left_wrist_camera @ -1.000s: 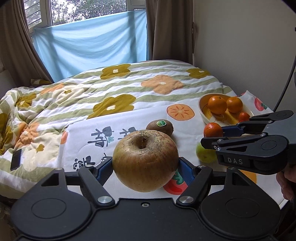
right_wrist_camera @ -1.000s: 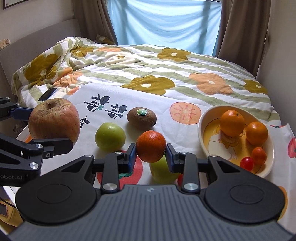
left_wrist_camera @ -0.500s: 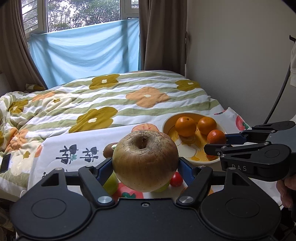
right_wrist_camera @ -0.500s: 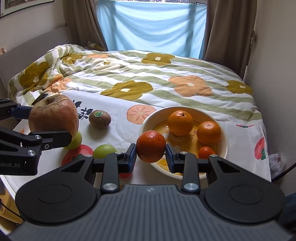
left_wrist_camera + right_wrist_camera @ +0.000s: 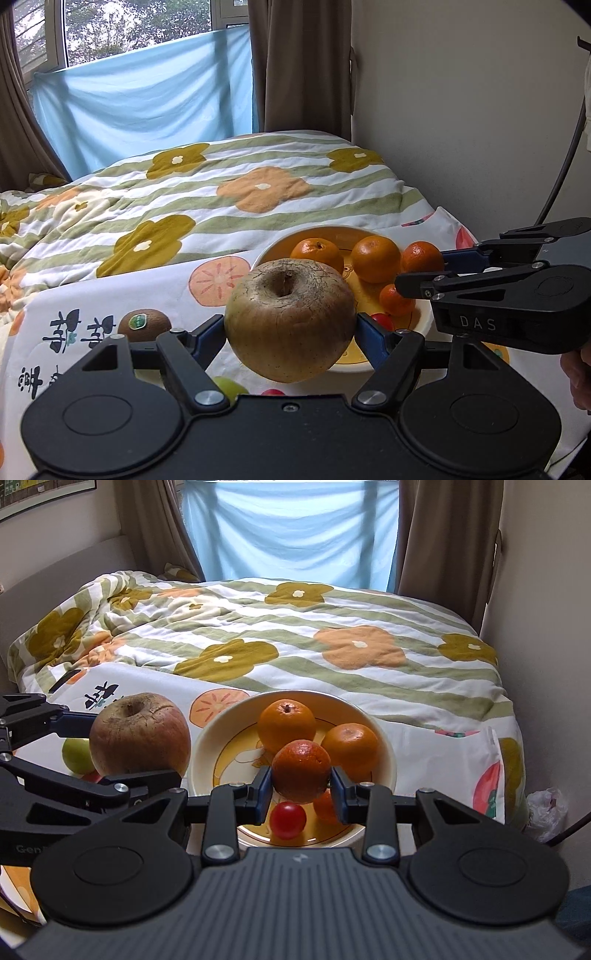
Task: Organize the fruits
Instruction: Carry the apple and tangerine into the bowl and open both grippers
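Bedspread and printed cloth have slid leftward under both hands. Left gripper (image 5: pixel 290 332) jaws clamp the brown apple (image 5: pixel 290 319), now beside the bowl (image 5: pixel 207 738); right gripper (image 5: pixel 301 790) jaws pinch the orange (image 5: pixel 301 770), now above it, so both look ready for placing.

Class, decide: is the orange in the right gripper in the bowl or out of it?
Out. The orange hangs clamped in the right gripper above the bowl.

A wrinkled brown apple (image 5: pixel 290 319) hides the near-left rim of the bowl (image 5: pixel 424 321); a green fruit (image 5: pixel 229 387) at seven o'clock is mostly masked by the left gripper (image 5: pixel 290 332) body.
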`<state>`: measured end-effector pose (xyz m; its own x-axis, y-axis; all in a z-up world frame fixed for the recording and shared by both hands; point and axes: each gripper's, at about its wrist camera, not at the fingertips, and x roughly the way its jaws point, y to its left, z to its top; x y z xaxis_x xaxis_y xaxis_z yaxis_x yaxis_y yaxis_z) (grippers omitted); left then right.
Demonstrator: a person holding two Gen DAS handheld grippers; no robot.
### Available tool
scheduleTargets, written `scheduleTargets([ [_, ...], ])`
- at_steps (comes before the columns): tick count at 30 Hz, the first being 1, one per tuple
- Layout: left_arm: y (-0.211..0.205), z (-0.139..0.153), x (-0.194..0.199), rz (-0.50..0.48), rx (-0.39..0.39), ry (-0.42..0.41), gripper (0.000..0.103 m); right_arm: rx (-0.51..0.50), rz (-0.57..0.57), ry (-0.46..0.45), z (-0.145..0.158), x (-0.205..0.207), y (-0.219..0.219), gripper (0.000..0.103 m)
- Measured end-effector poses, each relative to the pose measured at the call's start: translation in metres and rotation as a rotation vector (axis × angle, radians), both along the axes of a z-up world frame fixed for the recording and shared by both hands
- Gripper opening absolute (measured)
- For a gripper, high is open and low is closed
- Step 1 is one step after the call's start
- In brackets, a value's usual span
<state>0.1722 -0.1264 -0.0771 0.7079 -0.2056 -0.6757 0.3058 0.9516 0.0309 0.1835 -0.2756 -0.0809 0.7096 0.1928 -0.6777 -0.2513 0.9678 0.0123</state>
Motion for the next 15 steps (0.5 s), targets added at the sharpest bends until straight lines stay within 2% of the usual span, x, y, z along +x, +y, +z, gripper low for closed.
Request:
scheduleTargets([
  [9, -0.027, -0.033, 0.04, -0.013, 0.052, 0.046, 0.079, 0.037, -0.006, 0.05, -0.024, 0.027, -0.025, 0.048],
  [15, -0.038, -0.045, 0.052, -0.019, 0.081, 0.074, 0.079, 0.038, 0.001, 0.056, -0.03, 0.039, -0.034, 0.048],
])
